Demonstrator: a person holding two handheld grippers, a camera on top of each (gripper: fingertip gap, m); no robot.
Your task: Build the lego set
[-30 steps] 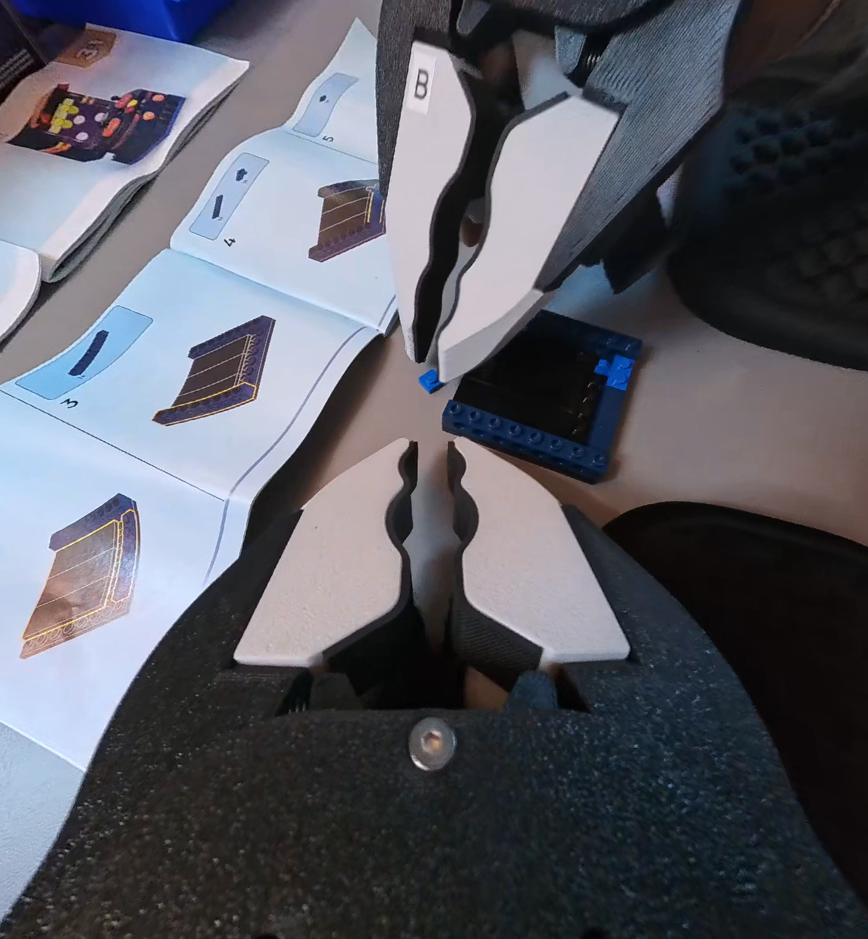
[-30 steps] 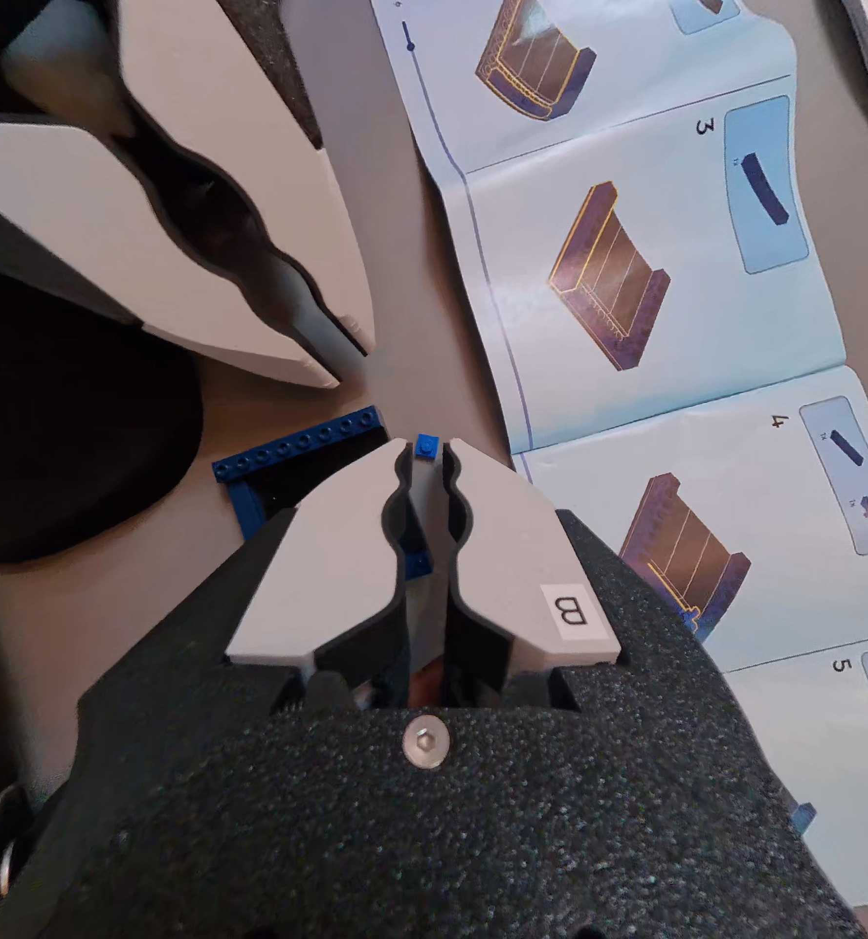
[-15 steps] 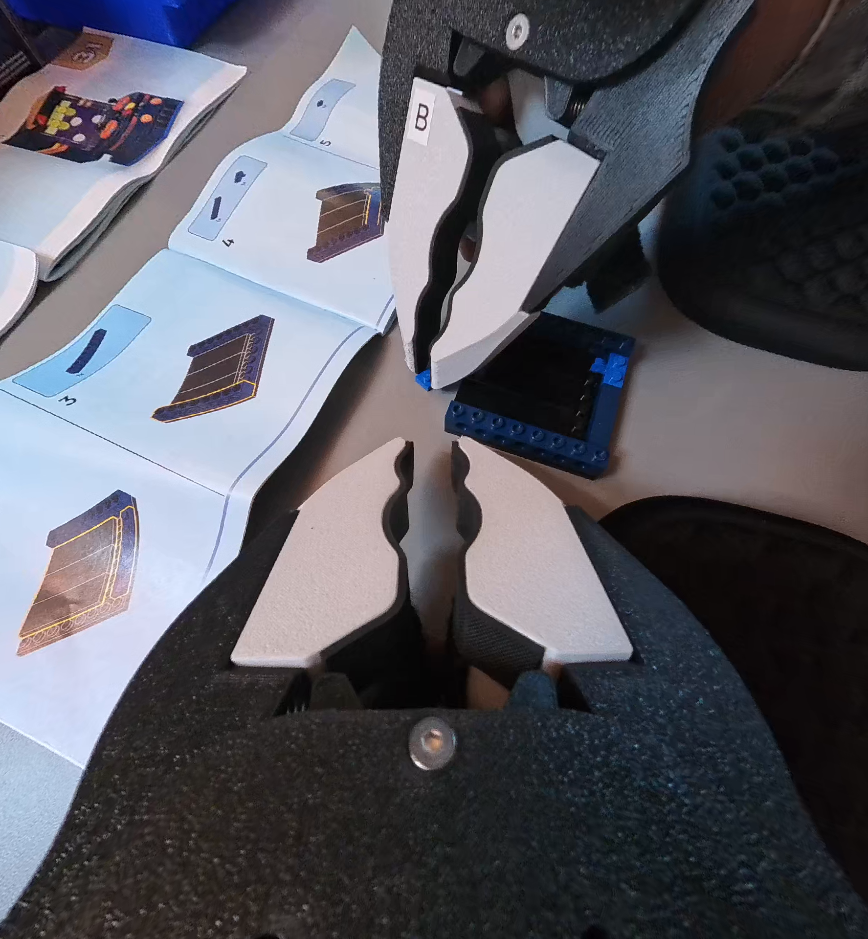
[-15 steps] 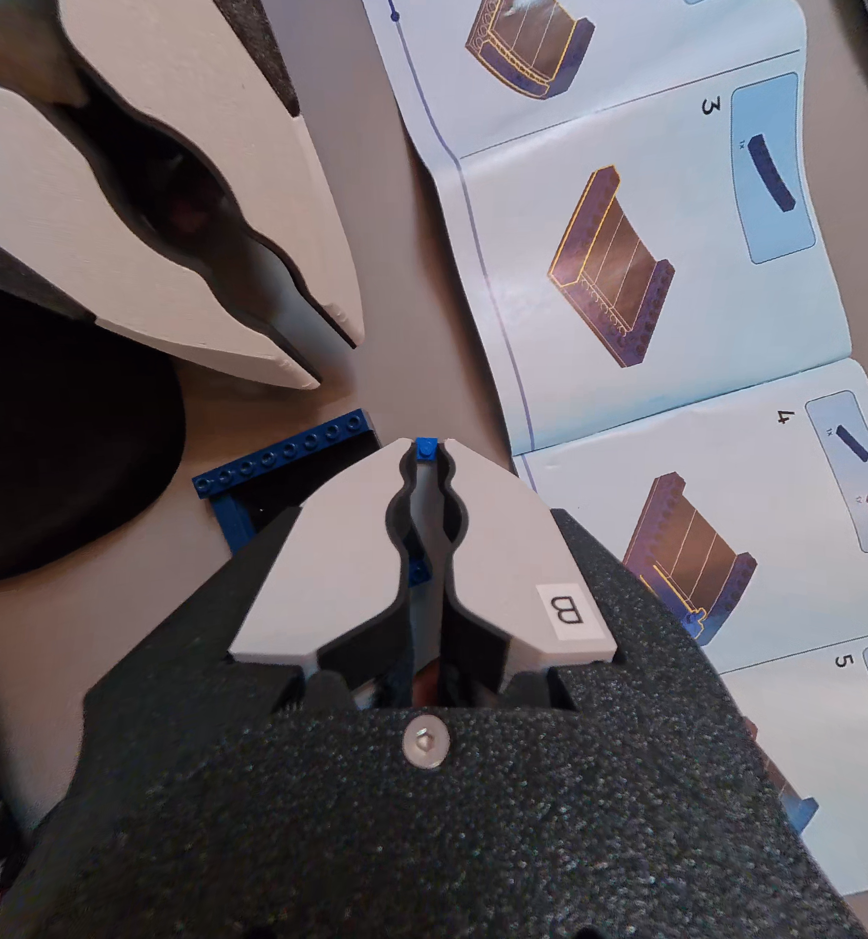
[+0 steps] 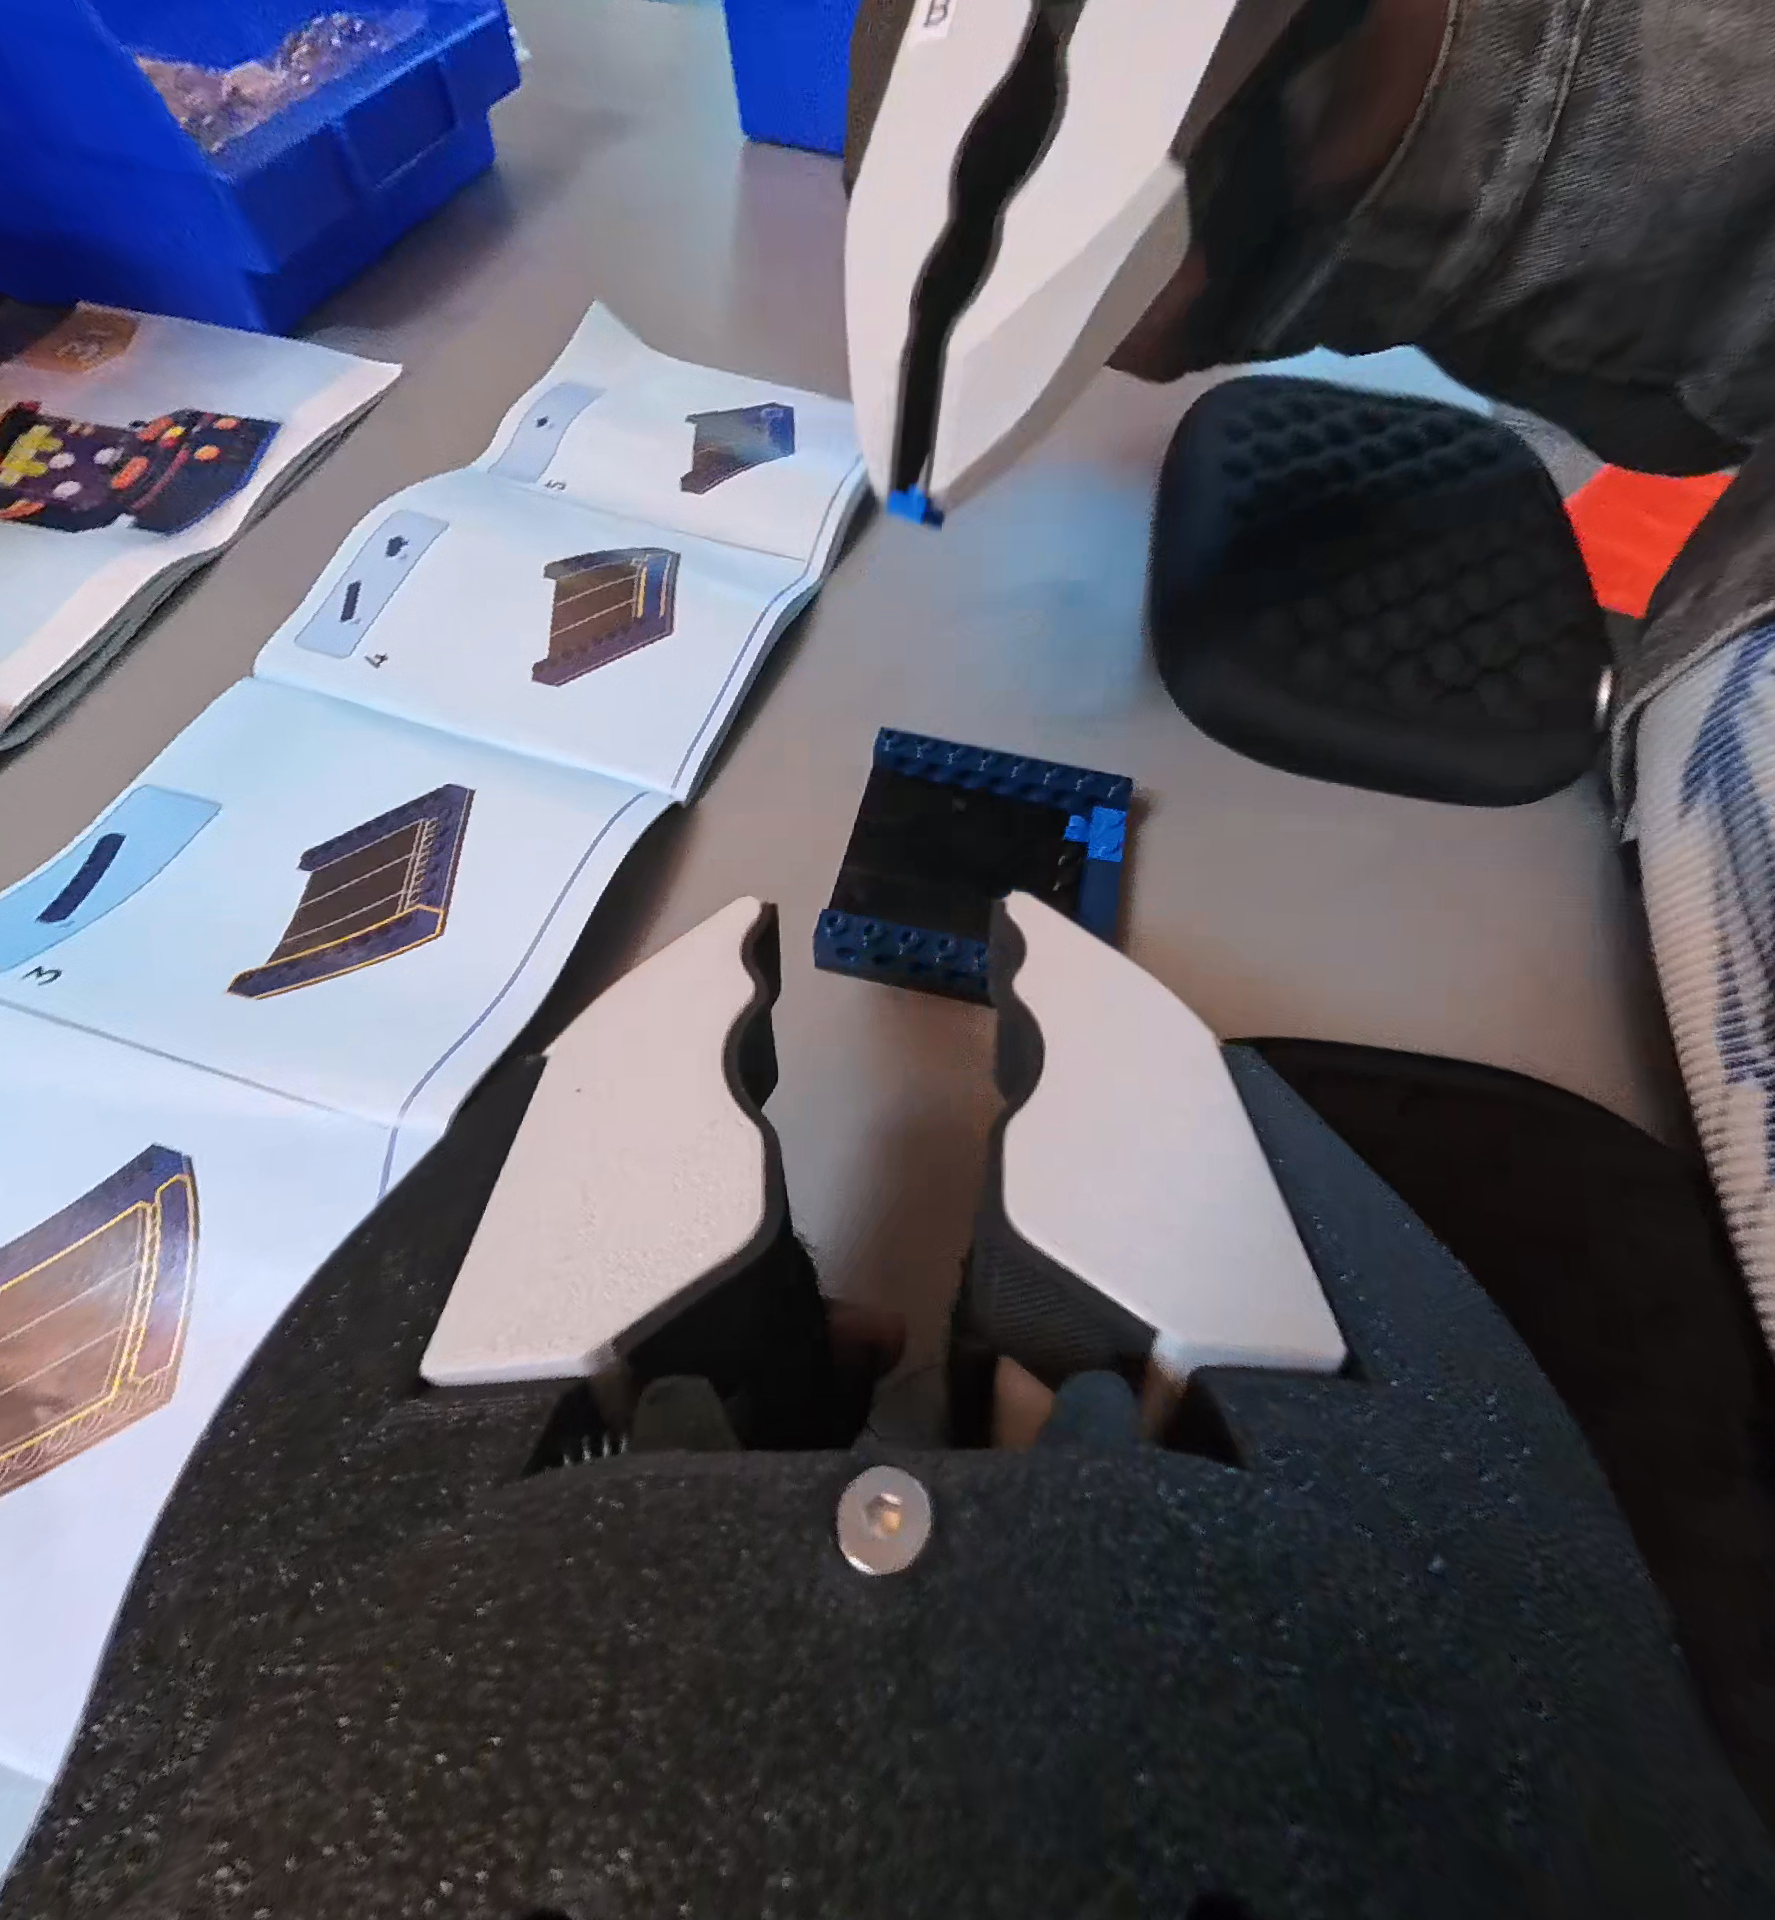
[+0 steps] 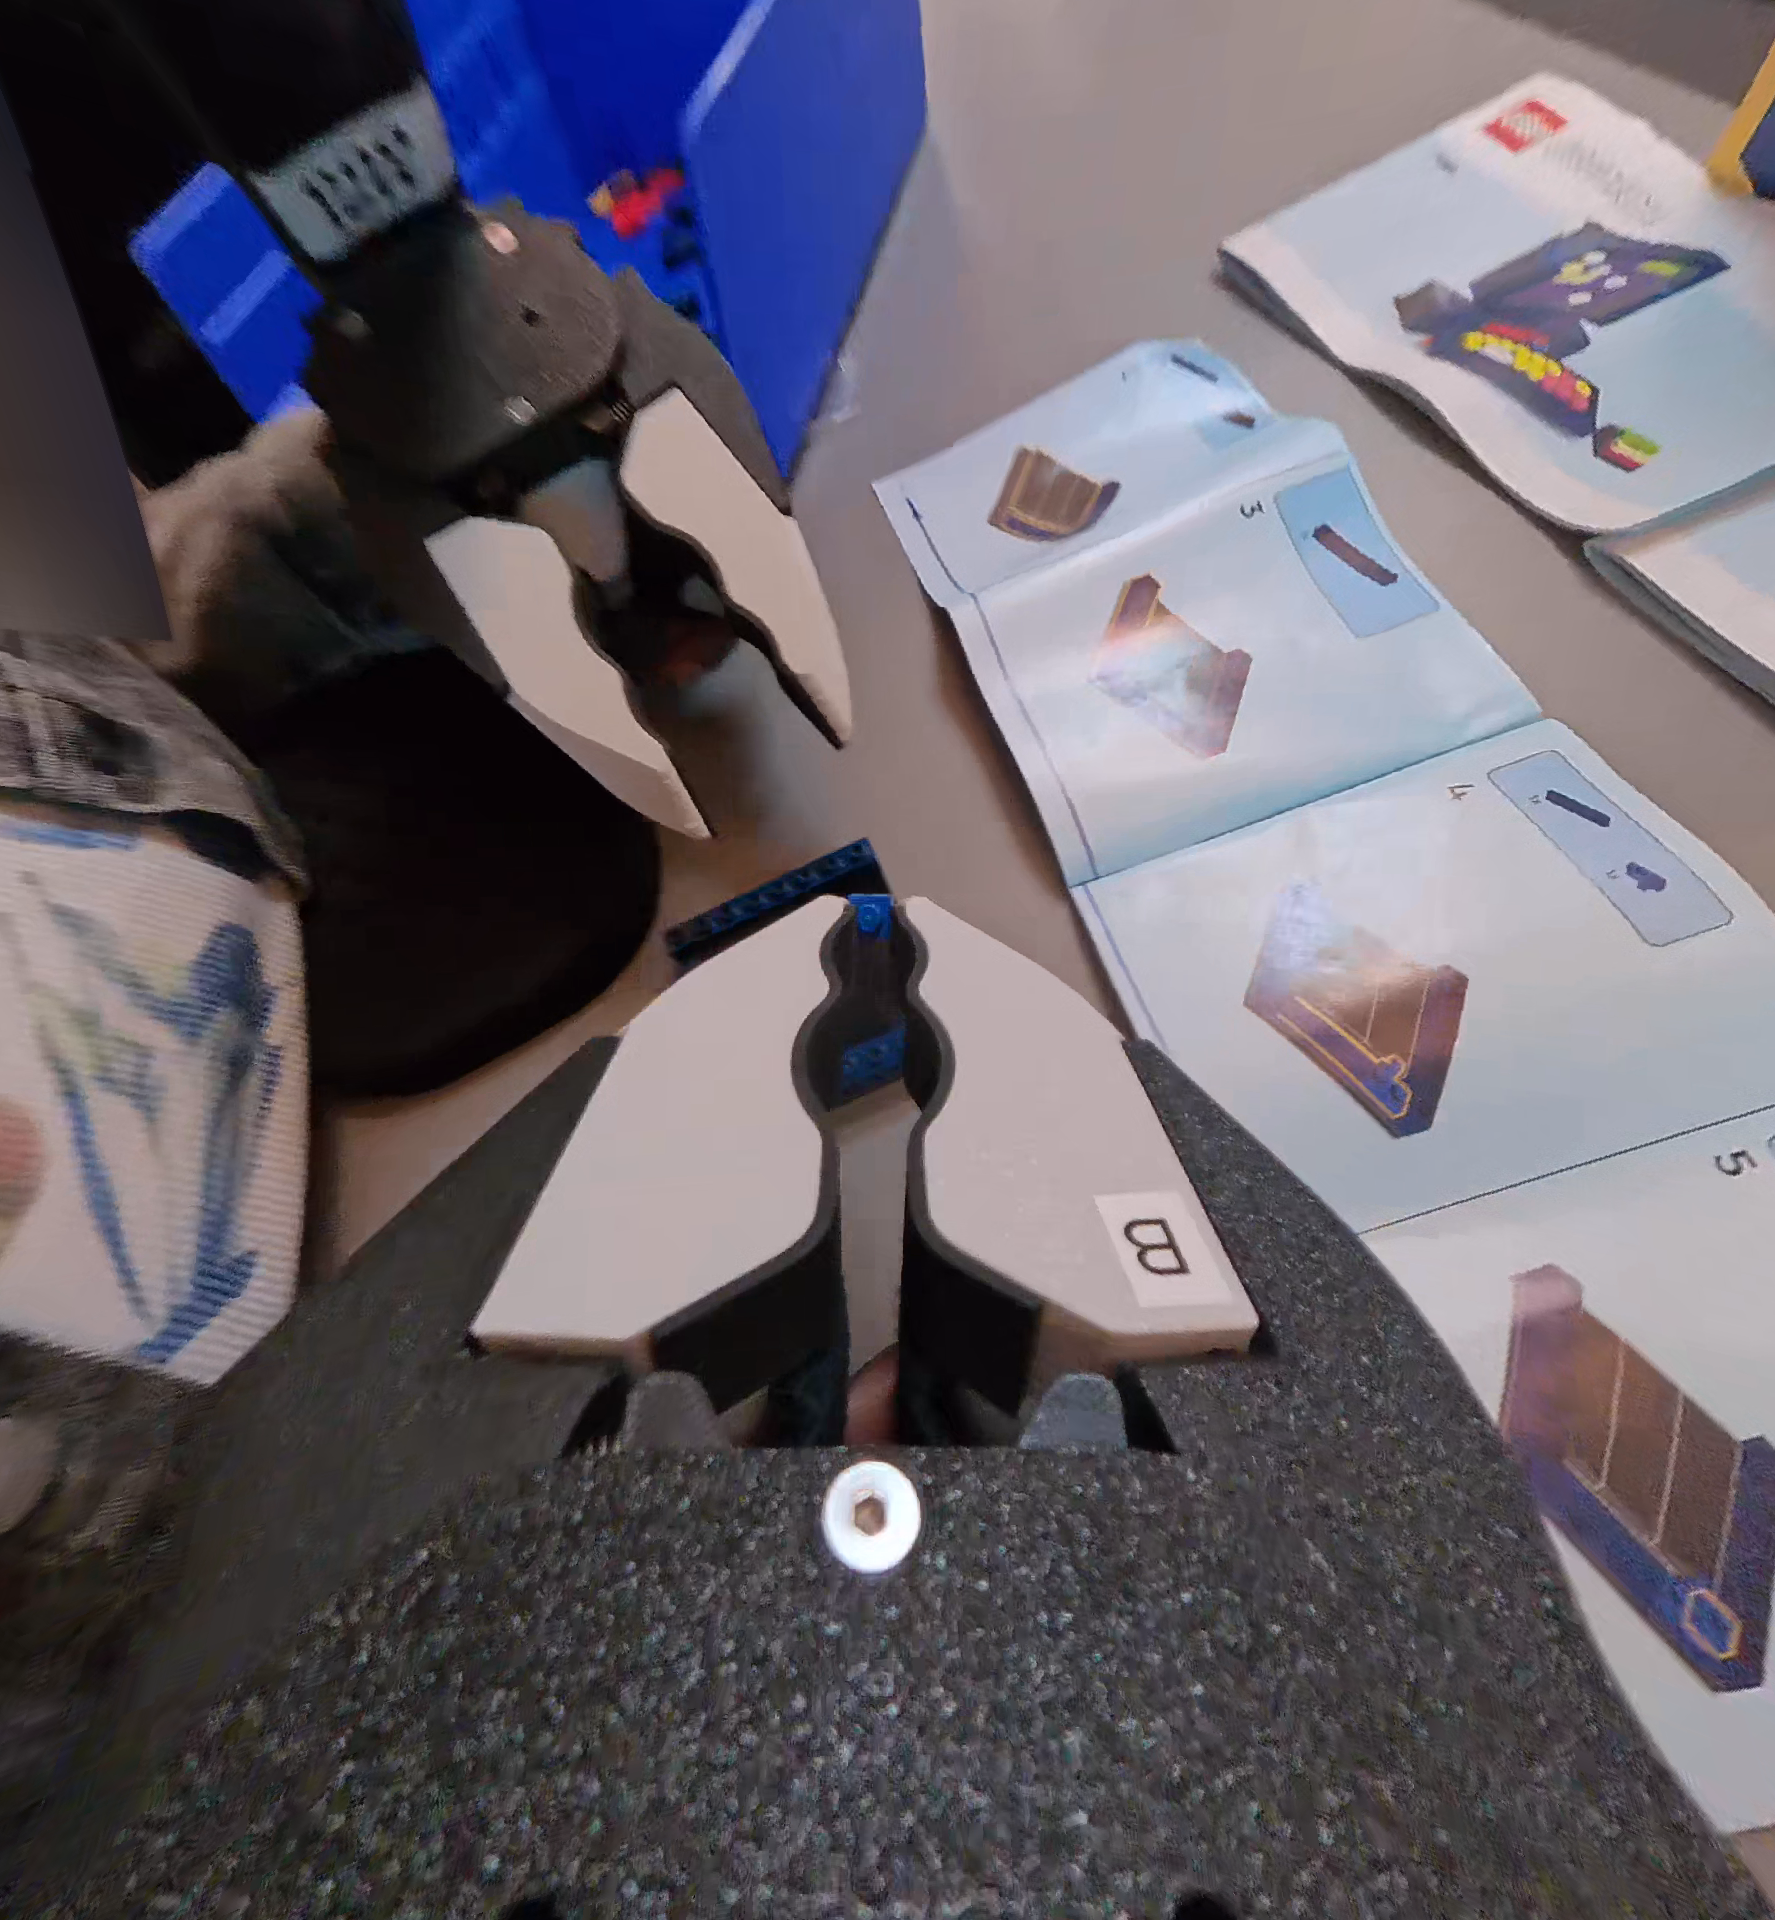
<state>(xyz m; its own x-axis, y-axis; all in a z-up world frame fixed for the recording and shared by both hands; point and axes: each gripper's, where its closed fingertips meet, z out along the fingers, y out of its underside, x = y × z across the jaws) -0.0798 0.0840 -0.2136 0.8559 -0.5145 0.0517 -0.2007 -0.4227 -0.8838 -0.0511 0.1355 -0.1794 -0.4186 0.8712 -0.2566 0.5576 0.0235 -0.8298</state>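
the right gripper (image 6: 875, 920) is closed on a tiny blue brick (image 6: 870, 916), both fingertips pressed against it, held above the desk (image 5: 966, 644). the left gripper (image 5: 888, 920) stands open with nothing between its fingers, its tips just short of a dark blue and black brick frame (image 5: 966, 862) lying on the desk; the right fingertip covers the frame's near corner. in the right wrist view most of that frame is hidden behind the gripper (only one studded edge shows). an open instruction booklet (image 5: 426, 790) lies beside the frame, its near pages cut off. blue bins (image 5: 239, 156) at the far edge are blurred.
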